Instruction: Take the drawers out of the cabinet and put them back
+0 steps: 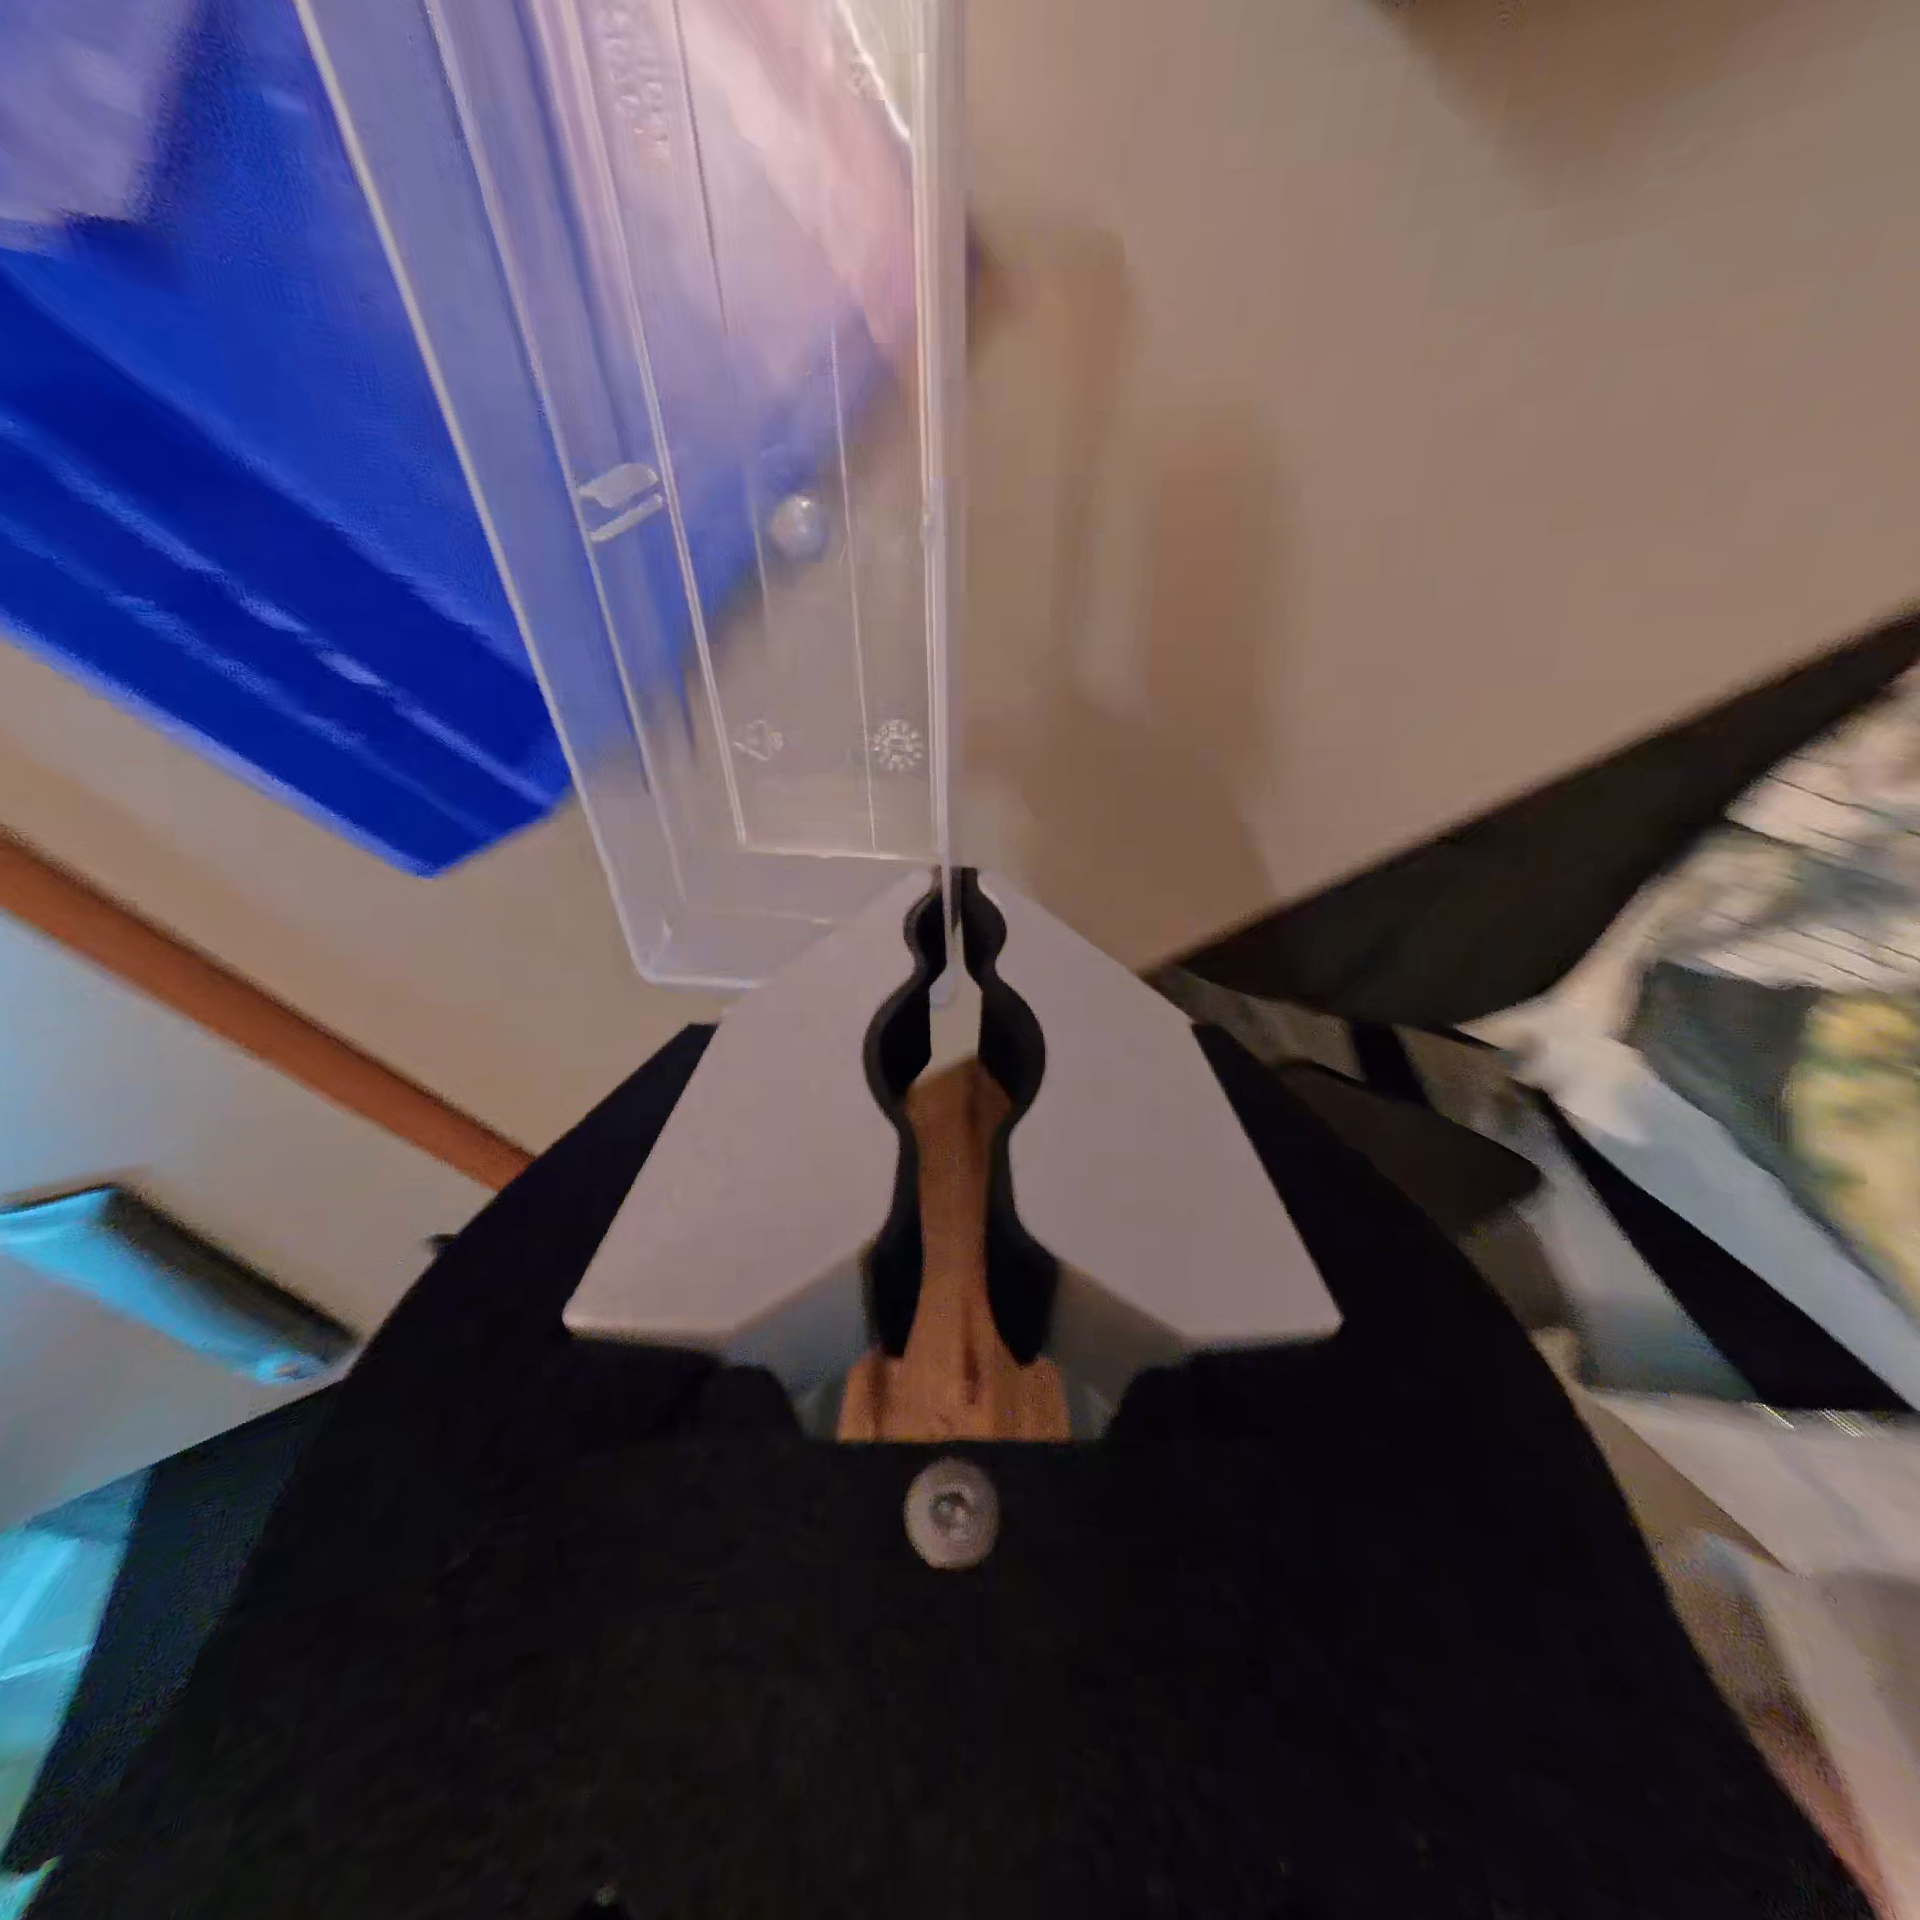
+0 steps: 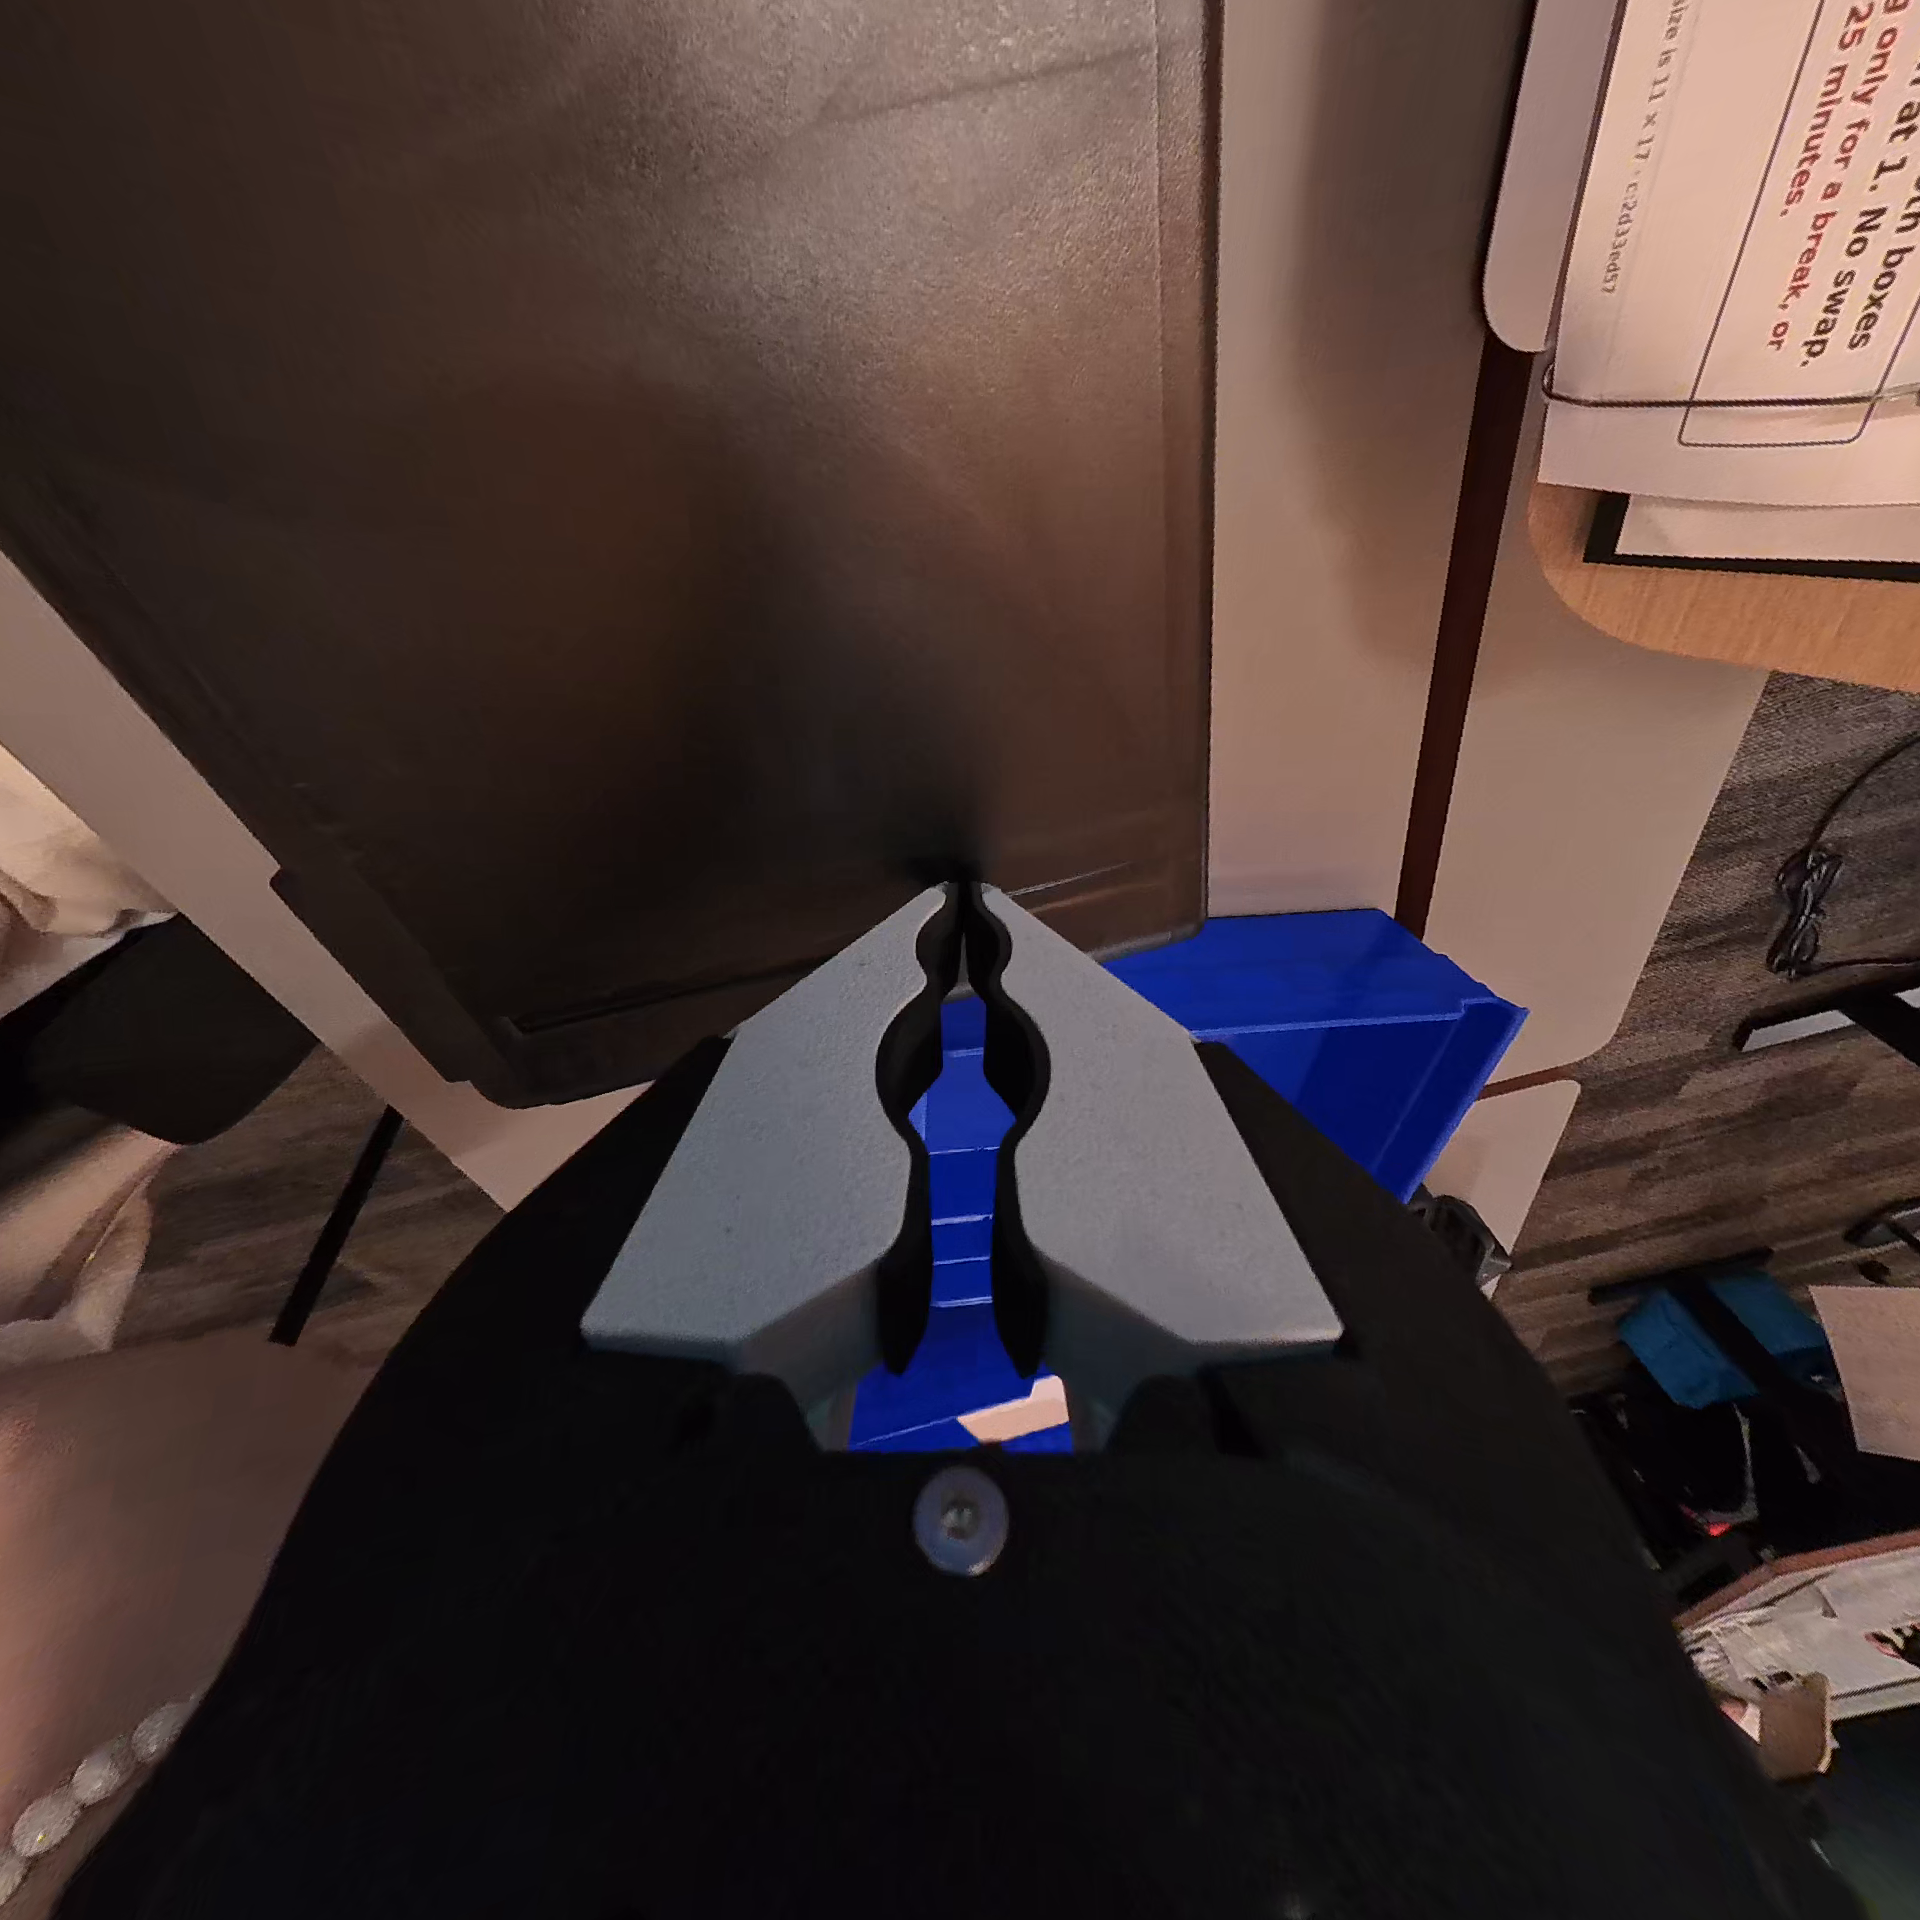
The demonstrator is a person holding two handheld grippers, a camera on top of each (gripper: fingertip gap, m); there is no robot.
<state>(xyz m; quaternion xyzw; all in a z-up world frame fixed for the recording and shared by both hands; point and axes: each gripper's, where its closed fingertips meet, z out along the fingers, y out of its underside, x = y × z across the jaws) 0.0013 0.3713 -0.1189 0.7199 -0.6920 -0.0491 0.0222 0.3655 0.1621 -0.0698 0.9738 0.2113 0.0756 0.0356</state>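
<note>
In the left wrist view my left gripper (image 1: 951, 904) is shut on the thin edge of a clear plastic drawer (image 1: 769, 520). The drawer sticks out ahead of the fingers, held in the air above the beige table (image 1: 1455, 416). It looks empty. In the right wrist view my right gripper (image 2: 958, 904) is shut, and its tips rest against the dark side panel of the cabinet (image 2: 675, 468). I see nothing between its pads. The cabinet's front and its other drawers are hidden.
A blue plastic bin (image 1: 260, 520) lies left of the held drawer; it also shows below the cabinet in the right wrist view (image 2: 1351, 1018). Printed sheets in a wire holder (image 2: 1766, 260) hang at upper right. Bags and cables (image 2: 1714, 1351) clutter the floor. The left view is motion-blurred.
</note>
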